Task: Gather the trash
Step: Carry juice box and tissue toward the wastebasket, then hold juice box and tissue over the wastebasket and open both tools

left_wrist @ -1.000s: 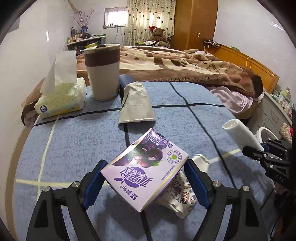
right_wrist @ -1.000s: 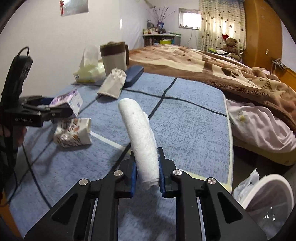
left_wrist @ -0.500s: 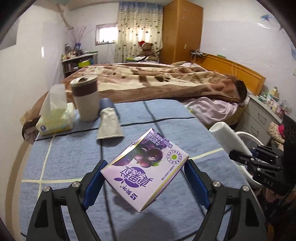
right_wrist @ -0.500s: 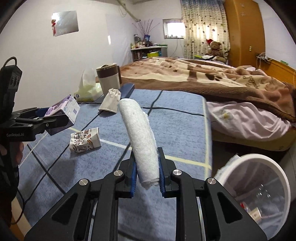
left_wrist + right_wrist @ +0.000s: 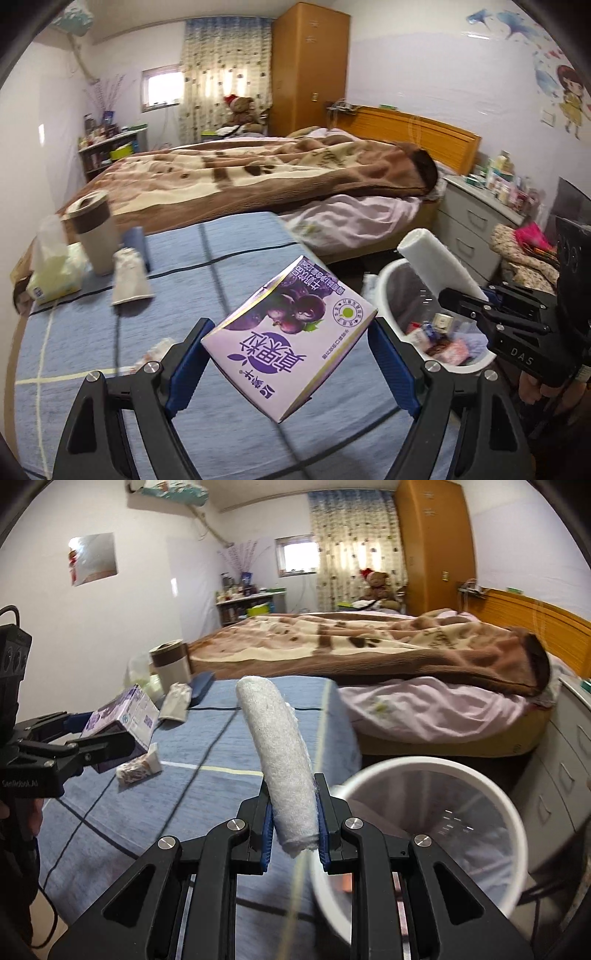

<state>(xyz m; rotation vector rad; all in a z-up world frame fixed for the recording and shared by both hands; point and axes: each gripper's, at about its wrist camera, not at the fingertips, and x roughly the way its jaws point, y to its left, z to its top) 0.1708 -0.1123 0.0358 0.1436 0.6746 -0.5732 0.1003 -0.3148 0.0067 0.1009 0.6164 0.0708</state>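
The left hand-held gripper [image 5: 288, 363] holds the purple drink carton [image 5: 291, 332] by its corners, at lower centre, beside the white trash bin [image 5: 388, 280]; released early, it may miss. The right hand-held gripper [image 5: 293, 834] pinches a rolled white towel [image 5: 280, 760].

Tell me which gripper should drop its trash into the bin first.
Right, probably. The right gripper, shut on the rolled white towel, sits right beside the white bin's rim. The left gripper holds the purple carton over the blue table, farther from the bin.
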